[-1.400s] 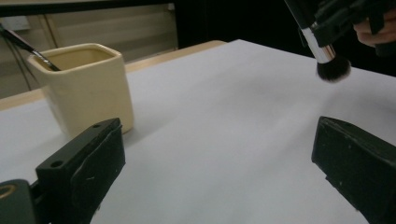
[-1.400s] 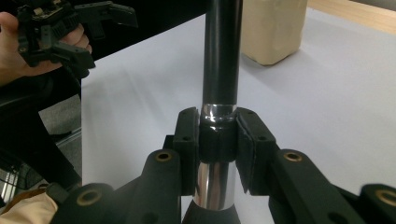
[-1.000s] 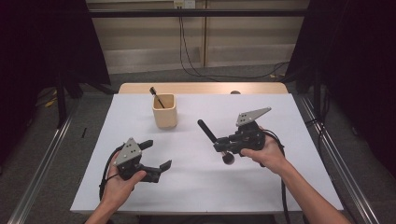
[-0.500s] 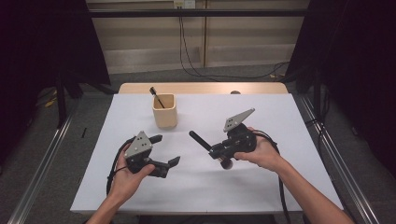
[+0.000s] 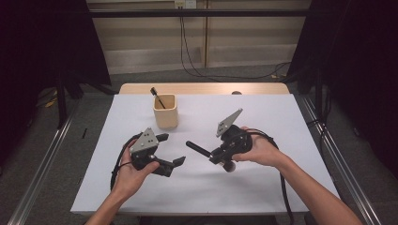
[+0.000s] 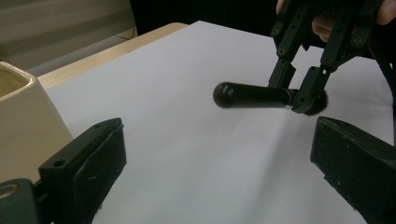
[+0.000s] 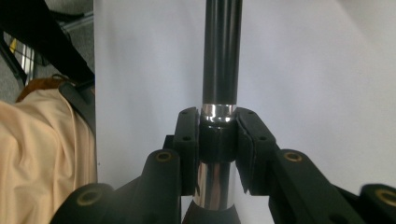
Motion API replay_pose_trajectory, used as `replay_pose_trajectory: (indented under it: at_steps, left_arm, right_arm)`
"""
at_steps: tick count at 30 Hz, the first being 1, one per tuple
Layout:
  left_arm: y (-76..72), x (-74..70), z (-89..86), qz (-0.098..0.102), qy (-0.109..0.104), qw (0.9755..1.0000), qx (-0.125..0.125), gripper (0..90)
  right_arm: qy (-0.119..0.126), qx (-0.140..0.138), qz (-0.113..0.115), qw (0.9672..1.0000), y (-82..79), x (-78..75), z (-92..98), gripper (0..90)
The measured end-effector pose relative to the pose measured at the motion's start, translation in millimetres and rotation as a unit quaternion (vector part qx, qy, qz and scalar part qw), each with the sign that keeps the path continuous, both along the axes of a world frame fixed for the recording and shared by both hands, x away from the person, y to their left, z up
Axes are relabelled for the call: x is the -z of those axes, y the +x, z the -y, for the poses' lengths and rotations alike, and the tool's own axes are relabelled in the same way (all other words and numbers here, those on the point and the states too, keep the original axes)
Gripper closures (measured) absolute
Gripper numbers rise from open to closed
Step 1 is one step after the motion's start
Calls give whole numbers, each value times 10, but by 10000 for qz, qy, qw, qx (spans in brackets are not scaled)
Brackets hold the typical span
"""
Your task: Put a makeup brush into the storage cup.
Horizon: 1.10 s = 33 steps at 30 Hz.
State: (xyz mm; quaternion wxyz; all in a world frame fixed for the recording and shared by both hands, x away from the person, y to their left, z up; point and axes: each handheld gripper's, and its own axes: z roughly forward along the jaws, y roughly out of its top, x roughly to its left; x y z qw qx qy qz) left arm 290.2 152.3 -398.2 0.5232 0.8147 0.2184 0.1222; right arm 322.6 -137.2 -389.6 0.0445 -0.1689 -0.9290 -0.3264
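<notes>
Pinching a black brush (image 5: 202, 151) by its ferrule, the right gripper (image 5: 220, 155) holds it level above the table (image 5: 281, 117); the left gripper (image 5: 170, 151) has its jaws spread, empty.

Cup (image 5: 165, 111) is standing on table (image 5: 291, 122) behind left gripper (image 5: 168, 151); brush (image 5: 202, 151) is sitting in right gripper (image 5: 217, 156), right of it
</notes>
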Motion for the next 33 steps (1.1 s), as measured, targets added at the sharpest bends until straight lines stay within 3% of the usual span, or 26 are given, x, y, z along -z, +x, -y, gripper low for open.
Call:
replay_pose_trajectory:
  at_steps: [4,8,11,13,19,33]
  left_arm:
    - [15,-27,14,-1,3,10000,47,35]
    - [49,-33,47,-186,17,9995,242,33]
    - [57,-31,78,-164,184,9992,323,33]
    - [67,-22,97,-225,173,9989,381,34]
    - [116,-8,148,-323,359,9972,566,40]
    - [136,10,202,-516,531,9947,706,36]
  right_arm:
    - [-163,-72,-38,9998,7,6,-42,719]
    - [-347,-203,-100,9991,21,21,-66,719]
    - [-498,-241,-131,9984,22,29,-85,719]
    - [-579,-282,-143,9978,27,36,-95,719]
    - [-810,-495,30,9955,7,27,-130,719]
    - [-1187,-694,-63,9905,16,23,-158,719]
